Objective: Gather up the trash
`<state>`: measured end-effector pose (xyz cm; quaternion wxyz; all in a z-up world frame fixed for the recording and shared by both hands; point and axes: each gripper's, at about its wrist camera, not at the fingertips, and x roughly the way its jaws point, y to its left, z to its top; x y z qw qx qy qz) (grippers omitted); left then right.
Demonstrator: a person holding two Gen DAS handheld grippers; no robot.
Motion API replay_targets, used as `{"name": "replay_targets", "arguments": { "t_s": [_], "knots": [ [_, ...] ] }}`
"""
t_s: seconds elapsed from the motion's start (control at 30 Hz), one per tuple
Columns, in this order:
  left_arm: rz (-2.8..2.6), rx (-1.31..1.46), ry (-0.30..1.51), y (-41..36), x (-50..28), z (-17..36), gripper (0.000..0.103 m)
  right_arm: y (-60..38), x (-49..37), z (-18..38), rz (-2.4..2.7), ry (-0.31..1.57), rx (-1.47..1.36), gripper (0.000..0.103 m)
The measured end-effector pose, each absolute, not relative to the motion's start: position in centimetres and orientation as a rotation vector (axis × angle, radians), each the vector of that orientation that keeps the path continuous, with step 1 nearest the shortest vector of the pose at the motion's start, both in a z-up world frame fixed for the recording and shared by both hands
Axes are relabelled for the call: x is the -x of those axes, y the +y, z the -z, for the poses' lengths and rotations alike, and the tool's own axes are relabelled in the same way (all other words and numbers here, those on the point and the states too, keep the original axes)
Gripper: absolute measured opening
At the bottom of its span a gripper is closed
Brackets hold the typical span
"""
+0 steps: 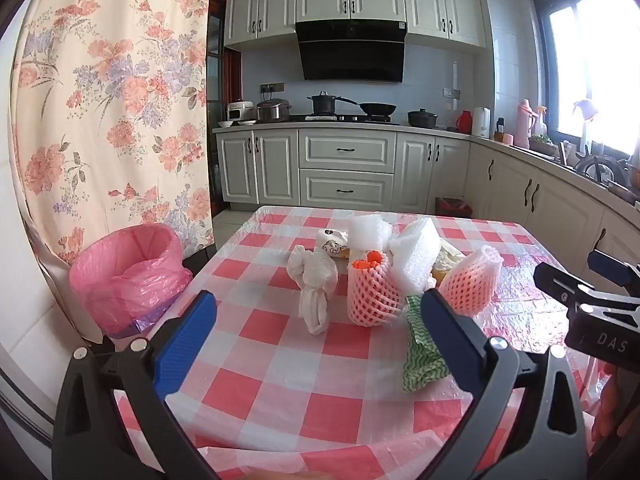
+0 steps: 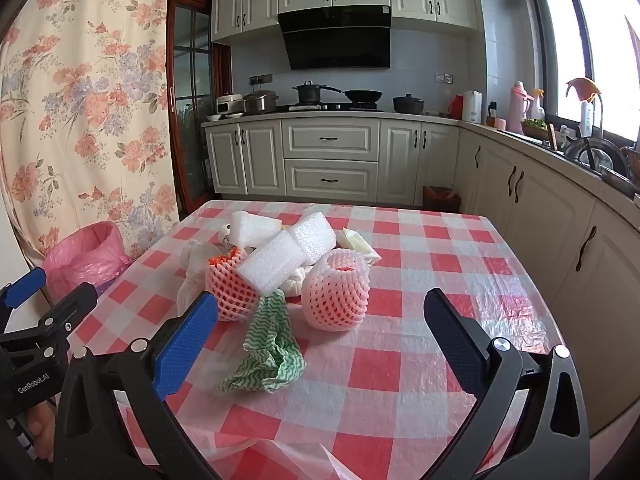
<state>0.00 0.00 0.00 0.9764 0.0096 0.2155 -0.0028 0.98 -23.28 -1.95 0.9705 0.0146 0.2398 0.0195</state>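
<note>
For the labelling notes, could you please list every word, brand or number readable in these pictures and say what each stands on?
"DAS": on the black body of the right hand-held gripper, at the left wrist view's right edge; the word is cut off there.
"GenRobot.AI": on the black body of the left hand-held gripper, at the right wrist view's left edge.
The print on the small white package in the trash pile is too blurred to read.

Left gripper (image 1: 318, 320) held over the near edge, tilted gently downward, jaws spread wide with nothing between the blue pads (image 1: 182, 346). Right gripper (image 2: 320, 328) alongside at much the same downward tilt, jaws likewise fully apart and empty. Each visible at the edge of the other's wrist view, side by side and apart. Fingers of a hand (image 2: 40, 426) wrapped on the left handle; part of another hand (image 1: 610, 408) on the right.
</note>
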Motion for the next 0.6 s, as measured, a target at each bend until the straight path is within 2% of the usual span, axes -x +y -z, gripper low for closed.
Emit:
{"name": "replay_targets", "arguments": {
  "t_s": [0.6],
  "knots": [
    [0.008, -0.011, 0.438, 0.06, 0.0, 0.0, 0.099, -23.46, -0.97, 1.78, -0.042, 0.484, -0.037, 0.096]
  ]
}}
